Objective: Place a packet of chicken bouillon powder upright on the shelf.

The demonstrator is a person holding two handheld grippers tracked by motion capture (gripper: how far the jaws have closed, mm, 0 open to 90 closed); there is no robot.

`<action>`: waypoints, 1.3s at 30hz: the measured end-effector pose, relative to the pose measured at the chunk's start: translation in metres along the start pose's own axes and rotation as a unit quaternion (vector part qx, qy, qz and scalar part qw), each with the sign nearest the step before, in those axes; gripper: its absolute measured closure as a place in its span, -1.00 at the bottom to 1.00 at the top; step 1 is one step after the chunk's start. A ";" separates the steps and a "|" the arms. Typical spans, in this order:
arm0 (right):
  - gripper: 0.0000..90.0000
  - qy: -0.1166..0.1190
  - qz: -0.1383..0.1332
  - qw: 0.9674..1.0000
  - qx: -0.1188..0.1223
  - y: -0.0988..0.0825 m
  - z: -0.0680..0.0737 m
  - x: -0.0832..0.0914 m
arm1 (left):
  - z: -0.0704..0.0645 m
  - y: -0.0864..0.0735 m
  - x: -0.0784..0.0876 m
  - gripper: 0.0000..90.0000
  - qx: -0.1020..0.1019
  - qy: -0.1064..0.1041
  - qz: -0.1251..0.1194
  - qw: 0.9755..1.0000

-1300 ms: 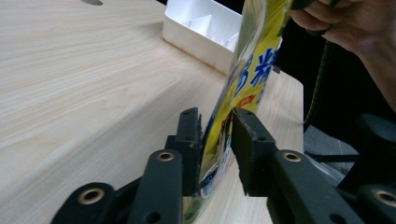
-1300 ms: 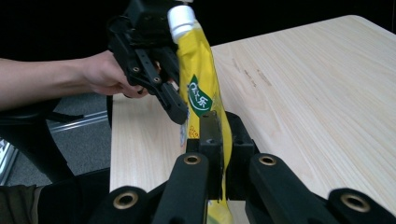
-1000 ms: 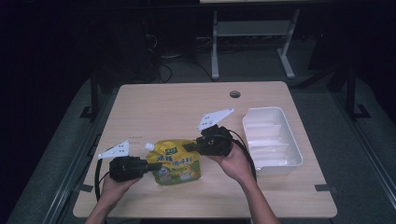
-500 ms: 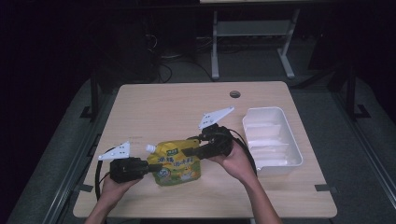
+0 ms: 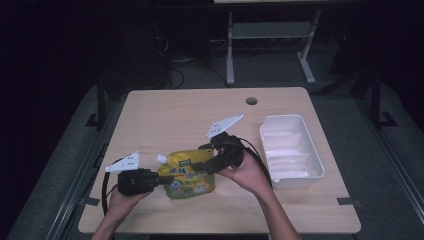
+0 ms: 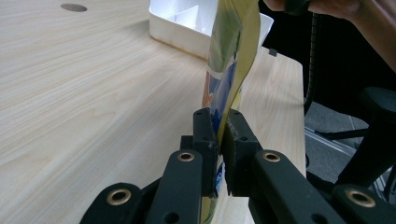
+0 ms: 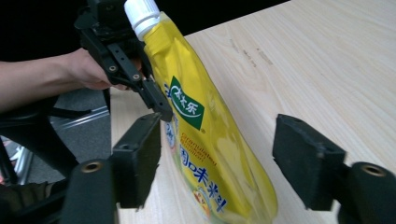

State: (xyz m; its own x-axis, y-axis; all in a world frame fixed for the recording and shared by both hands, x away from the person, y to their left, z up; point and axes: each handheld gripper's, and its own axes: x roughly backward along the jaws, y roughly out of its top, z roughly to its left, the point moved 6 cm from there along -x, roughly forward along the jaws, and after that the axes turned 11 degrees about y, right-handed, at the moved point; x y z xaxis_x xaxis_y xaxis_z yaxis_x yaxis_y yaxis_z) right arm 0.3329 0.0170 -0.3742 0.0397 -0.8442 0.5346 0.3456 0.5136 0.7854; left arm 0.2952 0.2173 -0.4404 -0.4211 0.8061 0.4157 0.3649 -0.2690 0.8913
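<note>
while clamped by left gripper (image 6: 219, 140), pouch (image 5: 189, 172) upright

Yellow spouted pouch (image 5: 189, 173), white cap (image 7: 141, 12), printed label, near table's front edge

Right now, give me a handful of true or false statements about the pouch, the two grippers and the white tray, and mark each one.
1. The left gripper is shut on the edge of the yellow pouch. True.
2. The right gripper is clamped tight on the pouch. False: its jaws stand wide apart on either side of the pouch.
3. The pouch has a white screw cap. True.
4. The pouch lies inside the white tray. False: it is over the bare wooden table, to the left of the tray.
5. The pouch's cap is off and lying on the table. False: it sits on the spout.
</note>
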 end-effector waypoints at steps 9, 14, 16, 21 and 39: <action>0.47 -0.001 0.027 1.000 0.016 -0.001 -0.003 -0.008 | -0.001 0.000 0.000 0.88 -0.001 -0.002 0.000 1.000; 0.72 0.010 0.026 0.999 0.016 -0.001 -0.003 -0.008 | 0.001 -0.001 0.000 0.88 0.002 0.001 0.002 1.000; 0.82 0.018 0.027 0.999 0.016 -0.001 -0.003 -0.008 | 0.001 -0.001 0.000 0.87 0.002 0.002 0.002 1.000; 0.92 0.035 0.023 0.999 0.010 -0.002 -0.003 -0.007 | 0.001 -0.001 0.000 0.85 -0.001 0.006 0.003 1.000; 0.99 0.070 0.025 0.997 0.025 0.003 0.001 0.013 | 0.010 0.001 0.012 0.40 0.007 0.024 -0.011 1.000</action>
State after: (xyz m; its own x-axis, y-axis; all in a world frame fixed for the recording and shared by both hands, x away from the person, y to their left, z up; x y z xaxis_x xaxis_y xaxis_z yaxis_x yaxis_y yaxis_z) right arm 0.3339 0.0074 -0.3643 0.1876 -0.8290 0.5269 0.2930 0.5592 0.7755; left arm 0.2984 0.2320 -0.4363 -0.4674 0.7857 0.4052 0.3673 -0.2443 0.8974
